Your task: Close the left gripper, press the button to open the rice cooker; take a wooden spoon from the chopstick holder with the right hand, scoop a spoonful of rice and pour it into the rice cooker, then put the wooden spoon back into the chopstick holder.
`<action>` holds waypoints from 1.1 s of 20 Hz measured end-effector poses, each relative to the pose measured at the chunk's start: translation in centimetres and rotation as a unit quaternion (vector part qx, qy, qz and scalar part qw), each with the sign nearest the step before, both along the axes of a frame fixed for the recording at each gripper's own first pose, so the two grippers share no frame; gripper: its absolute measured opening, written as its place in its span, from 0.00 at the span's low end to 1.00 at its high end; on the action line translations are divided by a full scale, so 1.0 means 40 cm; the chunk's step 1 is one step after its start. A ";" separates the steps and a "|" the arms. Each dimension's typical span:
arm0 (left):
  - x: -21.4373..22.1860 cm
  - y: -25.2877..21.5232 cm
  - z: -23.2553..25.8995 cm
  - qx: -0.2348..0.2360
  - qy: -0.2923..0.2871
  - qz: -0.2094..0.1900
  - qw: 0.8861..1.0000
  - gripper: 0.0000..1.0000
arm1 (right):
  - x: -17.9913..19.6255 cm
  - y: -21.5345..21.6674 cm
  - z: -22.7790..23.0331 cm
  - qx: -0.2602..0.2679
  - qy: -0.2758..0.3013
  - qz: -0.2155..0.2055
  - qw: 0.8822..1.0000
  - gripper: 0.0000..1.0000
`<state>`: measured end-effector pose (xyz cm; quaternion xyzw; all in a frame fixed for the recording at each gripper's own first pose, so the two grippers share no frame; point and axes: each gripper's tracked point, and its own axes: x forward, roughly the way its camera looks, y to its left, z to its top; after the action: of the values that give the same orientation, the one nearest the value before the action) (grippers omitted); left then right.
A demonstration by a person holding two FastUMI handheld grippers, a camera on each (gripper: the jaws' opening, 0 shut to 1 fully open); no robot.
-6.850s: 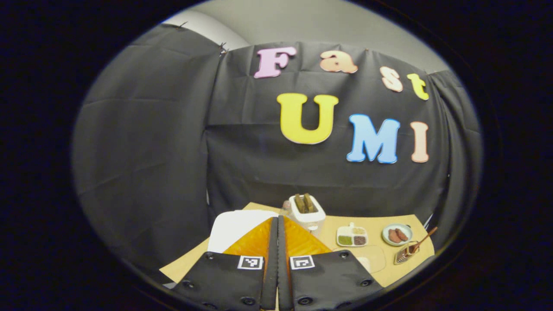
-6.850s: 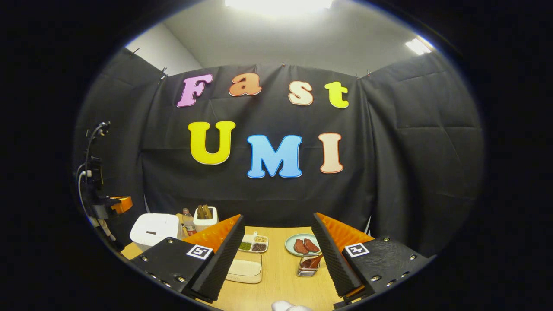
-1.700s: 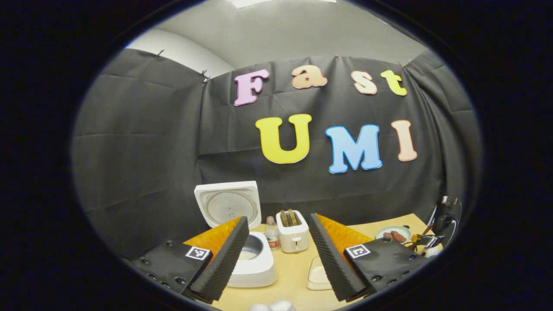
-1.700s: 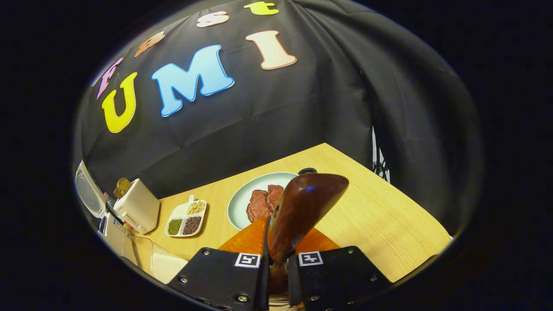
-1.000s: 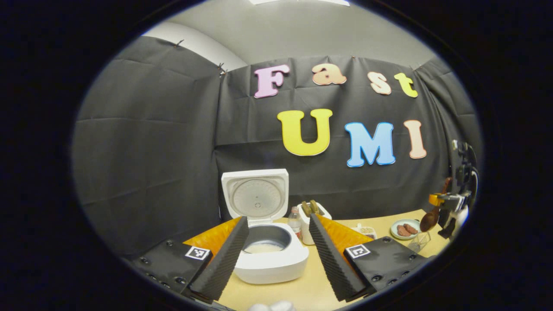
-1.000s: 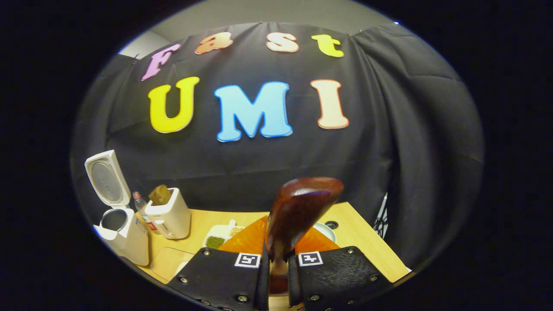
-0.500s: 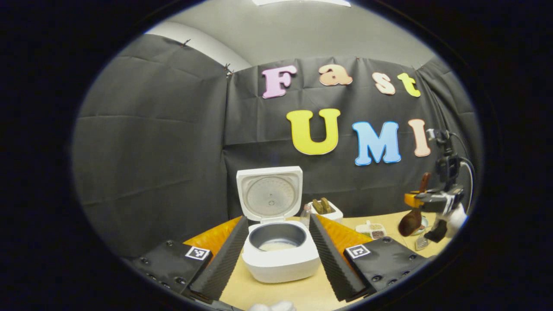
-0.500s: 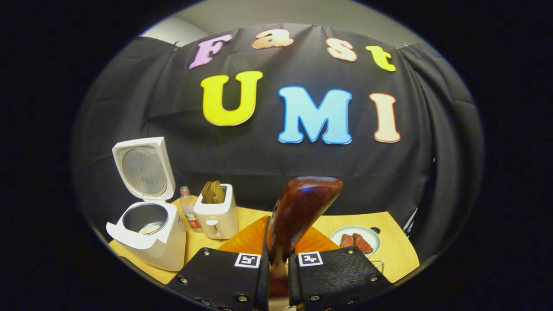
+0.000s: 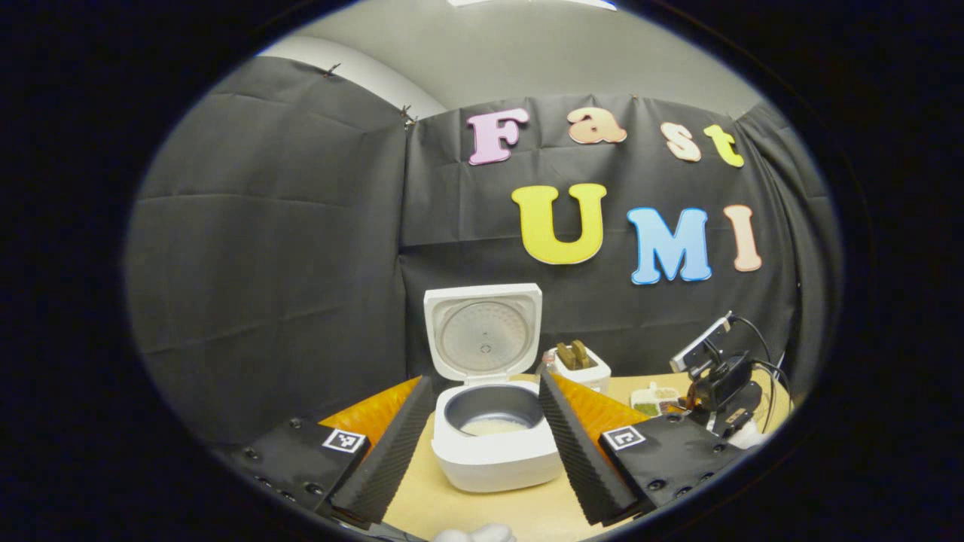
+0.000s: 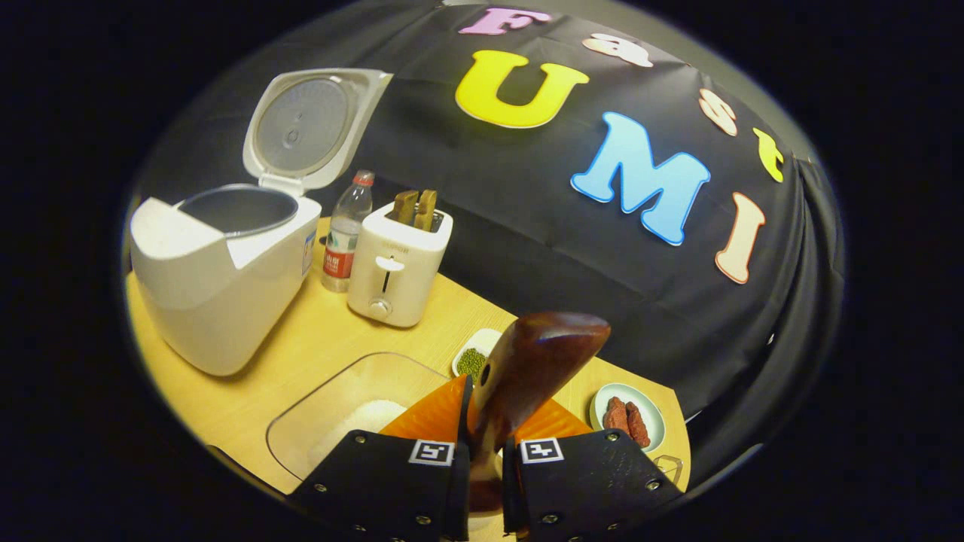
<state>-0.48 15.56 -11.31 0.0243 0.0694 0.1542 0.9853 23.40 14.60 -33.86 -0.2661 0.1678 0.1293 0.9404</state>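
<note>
Rice cooker [image 10: 218, 286]: at the table's [image 10: 316, 354] left end, lid [image 10: 305, 124] raised upright against the booth wall, inner pot [image 9: 493, 410] open with a little rice at its bottom.
Open room: bare tabletop in front of the cooker and between it and the clear rice container [image 10: 339, 421]; the pot's mouth is unobstructed from above.
Back edge: a water bottle [image 10: 345, 233] just beside the cooker, then a white toaster [image 10: 395, 263] holding two slices, near the wall.
Right end: a divided dish [image 10: 474, 357] of beans and a plate of meat [image 10: 629, 421], close to the table's far right edge.
Writing: the bottle carries a red label, too small to read.
Right gripper [image 10: 486, 452]: tilted down over the rice container's near side, fingers clamped on the wooden spoon [image 10: 527, 376], whose bowl points forward above the container.
Left gripper [image 9: 482, 444]: level, low over the table's front edge, jaws wide apart and framing the cooker, holding nothing.
</note>
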 end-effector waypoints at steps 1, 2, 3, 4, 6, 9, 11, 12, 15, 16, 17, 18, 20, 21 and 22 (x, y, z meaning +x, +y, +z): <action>-0.001 0.007 -0.001 0.003 0.003 0.004 1.000 1.00 | 0.002 -0.004 -0.020 -0.010 0.005 0.000 1.000 0.18; -0.001 0.015 -0.007 0.005 0.006 0.007 1.000 0.98 | 0.000 -0.011 -0.040 -0.015 0.011 -0.003 1.000 0.18; -0.001 0.020 -0.008 0.005 0.005 0.008 1.000 0.98 | 0.001 -0.010 -0.056 -0.017 0.016 -0.005 1.000 0.18; 0.000 0.020 -0.008 0.006 0.006 0.009 1.000 1.00 | 0.005 -0.009 -0.058 -0.021 0.014 -0.005 1.000 0.18; 0.001 0.025 -0.009 0.007 0.006 0.009 1.000 1.00 | 0.002 -0.001 -0.061 -0.013 0.019 -0.003 1.000 0.18; 0.011 0.028 -0.015 0.004 0.010 0.008 1.000 1.00 | -0.002 0.015 -0.082 0.016 0.041 -0.007 0.999 0.18; 0.011 0.031 -0.019 0.002 0.011 0.006 1.000 1.00 | -0.008 0.025 -0.086 0.043 0.054 -0.011 0.998 0.18; 0.016 0.032 -0.016 0.004 0.011 0.005 1.000 1.00 | -0.010 0.030 -0.088 0.056 0.060 -0.015 0.997 0.18; 0.019 0.036 -0.010 0.006 0.011 0.003 1.000 1.00 | -0.014 0.044 -0.098 0.098 0.080 -0.025 0.992 0.18; 0.019 0.037 -0.015 0.006 0.012 0.003 1.000 1.00 | -0.017 0.054 -0.103 0.118 0.090 -0.028 0.989 0.18; 0.023 0.039 -0.015 0.007 0.013 0.002 1.000 1.00 | -0.018 0.063 -0.101 0.139 0.094 -0.030 0.985 0.18; 0.023 0.039 -0.015 0.009 0.015 0.001 1.000 1.00 | -0.024 0.074 -0.099 0.162 0.103 -0.035 0.981 0.18; 0.019 0.045 -0.006 0.015 0.015 0.001 1.000 1.00 | -0.034 0.092 -0.096 0.215 0.124 -0.048 0.968 0.18; 0.018 0.048 -0.001 0.017 0.014 0.001 1.000 1.00 | -0.032 0.098 -0.093 0.245 0.132 -0.055 0.959 0.18; 0.018 0.050 0.000 0.019 0.014 0.002 1.000 1.00 | -0.036 0.108 -0.092 0.273 0.143 -0.060 0.949 0.18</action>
<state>0.22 17.54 -11.32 0.0452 0.0805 0.1567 0.9833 21.96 18.92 -37.56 0.0330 0.2741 0.1501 0.9494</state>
